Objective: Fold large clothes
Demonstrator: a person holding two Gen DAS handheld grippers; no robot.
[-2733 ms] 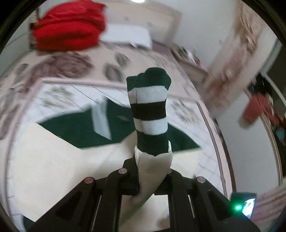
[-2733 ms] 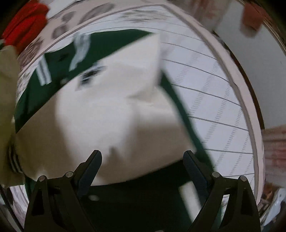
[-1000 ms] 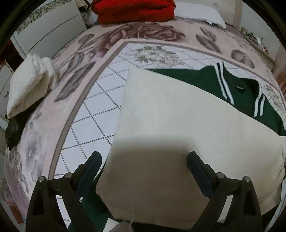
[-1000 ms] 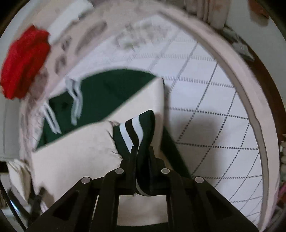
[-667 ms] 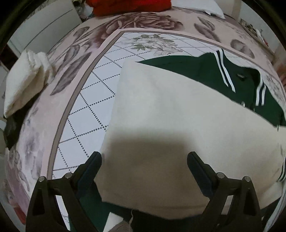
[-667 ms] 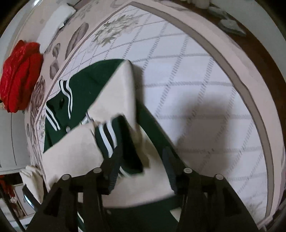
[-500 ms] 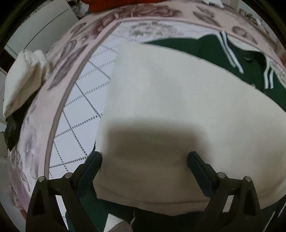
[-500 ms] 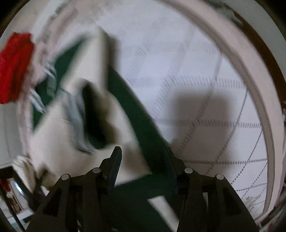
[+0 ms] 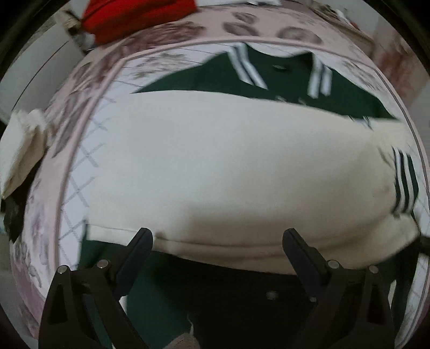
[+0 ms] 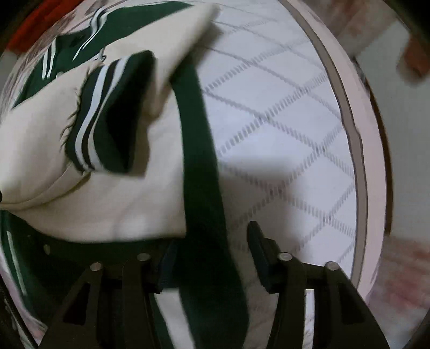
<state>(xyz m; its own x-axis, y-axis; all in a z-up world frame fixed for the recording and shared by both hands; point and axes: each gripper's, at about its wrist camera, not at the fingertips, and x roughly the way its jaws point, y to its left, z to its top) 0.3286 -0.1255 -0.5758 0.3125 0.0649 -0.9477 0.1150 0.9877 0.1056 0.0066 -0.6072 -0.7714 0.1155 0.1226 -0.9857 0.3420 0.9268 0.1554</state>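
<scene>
**Jacket half folded on the bed, both tools free of cloth**

Jacket count is one: a dark green varsity jacket [image 9: 268, 80] with cream sleeves and striped green-and-white knit trim, lying flat on the bed's white quilted cover with a dotted diamond pattern [image 10: 282, 134]. Two cream sleeves [image 9: 228, 166] are folded across its body; two striped cuffs show in the right wrist view, one [image 10: 104, 118] lying on the cream cloth.

The left hand-held gripper [image 9: 216, 241] stands spread wide above the near edge of the cream sleeve, pinching nothing. The right hand-held gripper [image 10: 212, 257] has just been narrowing; a gap remains between its fingers, which straddle the jacket's dark green side edge [image 10: 201, 161] without pressing it.

To the right of that edge the cover lies bare up to the pink border [image 10: 360, 171]. One red bundle [image 9: 139, 16] sits at the far end of the bed, and one cream towel [image 9: 21, 150] near the left edge.
</scene>
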